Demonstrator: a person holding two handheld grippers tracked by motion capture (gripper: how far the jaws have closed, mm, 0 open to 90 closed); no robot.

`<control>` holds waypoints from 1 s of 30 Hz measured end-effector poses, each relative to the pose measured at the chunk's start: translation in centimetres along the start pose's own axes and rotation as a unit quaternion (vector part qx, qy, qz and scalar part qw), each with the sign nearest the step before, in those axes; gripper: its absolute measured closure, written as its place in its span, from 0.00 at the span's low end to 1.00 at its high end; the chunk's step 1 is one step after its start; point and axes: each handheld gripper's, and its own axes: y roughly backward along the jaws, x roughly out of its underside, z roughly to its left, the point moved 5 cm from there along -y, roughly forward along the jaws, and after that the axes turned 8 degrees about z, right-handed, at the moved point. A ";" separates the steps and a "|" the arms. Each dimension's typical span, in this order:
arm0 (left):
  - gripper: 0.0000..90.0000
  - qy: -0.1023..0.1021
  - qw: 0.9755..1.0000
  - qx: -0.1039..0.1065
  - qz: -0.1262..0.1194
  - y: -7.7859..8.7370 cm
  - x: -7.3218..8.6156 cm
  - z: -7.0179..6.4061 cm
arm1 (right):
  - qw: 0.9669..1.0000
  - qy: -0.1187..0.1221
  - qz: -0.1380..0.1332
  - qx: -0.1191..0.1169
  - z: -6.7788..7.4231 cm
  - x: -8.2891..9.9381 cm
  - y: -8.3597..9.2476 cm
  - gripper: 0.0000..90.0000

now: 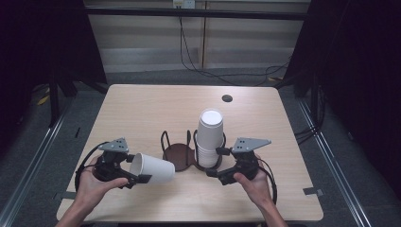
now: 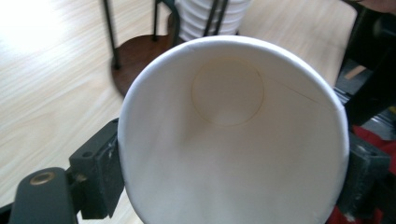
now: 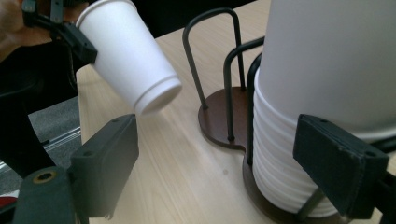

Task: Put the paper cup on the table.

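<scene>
We hold a cup (image 1: 153, 169) by its rim in the left gripper (image 1: 135, 178); right gripper (image 1: 218, 163) wide; squeezing could crush it.

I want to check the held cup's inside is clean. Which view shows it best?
The left gripper view: it looks straight into the paper cup, down to its round bottom. The high view shows the cup lying sideways in the left gripper; the right gripper view shows its outside.
</scene>
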 end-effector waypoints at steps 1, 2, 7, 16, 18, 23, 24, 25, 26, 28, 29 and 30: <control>0.16 0.001 1.000 -0.005 0.000 0.2 0.2 0.2 | 1.000 -0.002 0.003 0.001 0.0 0.2 0.0 0.16; 0.16 -0.001 1.000 -0.009 -0.009 0.4 0.3 0.3 | 1.000 -0.002 0.005 0.001 -0.1 0.4 0.1 0.16; 0.16 0.004 0.999 -0.038 0.003 1.4 1.1 1.4 | 1.000 -0.005 0.008 0.003 -0.5 0.7 0.4 0.16; 0.16 0.006 0.994 -0.107 0.019 3.5 1.1 3.4 | 1.000 -0.005 0.016 0.007 -0.4 1.3 0.6 0.16; 0.16 0.005 0.993 -0.115 0.030 3.6 1.0 3.8 | 1.000 -0.005 0.017 0.005 -0.4 1.4 0.5 0.16; 0.16 -0.007 0.990 -0.129 0.056 3.8 0.3 4.5 | 1.000 -0.006 0.024 0.001 -0.4 1.5 0.2 0.16; 0.16 -0.008 0.990 -0.131 0.060 3.9 0.1 4.6 | 1.000 -0.006 0.024 0.002 -0.4 1.6 0.2 0.16; 0.16 -0.007 0.989 -0.132 0.063 3.8 -0.2 4.8 | 1.000 -0.006 0.025 0.004 -0.4 1.6 0.2 0.16; 0.15 -0.007 0.989 -0.134 0.068 3.8 -0.5 5.1 | 1.000 -0.006 0.025 0.004 -0.5 1.6 0.2 0.16; 0.15 -0.010 0.988 -0.137 0.074 3.7 -1.0 5.4 | 1.000 -0.008 0.023 0.004 -0.5 1.6 0.3 0.16; 0.15 -0.009 0.987 -0.136 0.081 3.6 -1.3 5.6 | 1.000 -0.008 0.024 0.005 -0.5 1.6 0.3 0.16; 0.15 -0.007 0.987 -0.132 0.093 3.5 -1.5 5.7 | 1.000 -0.008 0.023 0.006 -0.5 1.6 0.3 0.16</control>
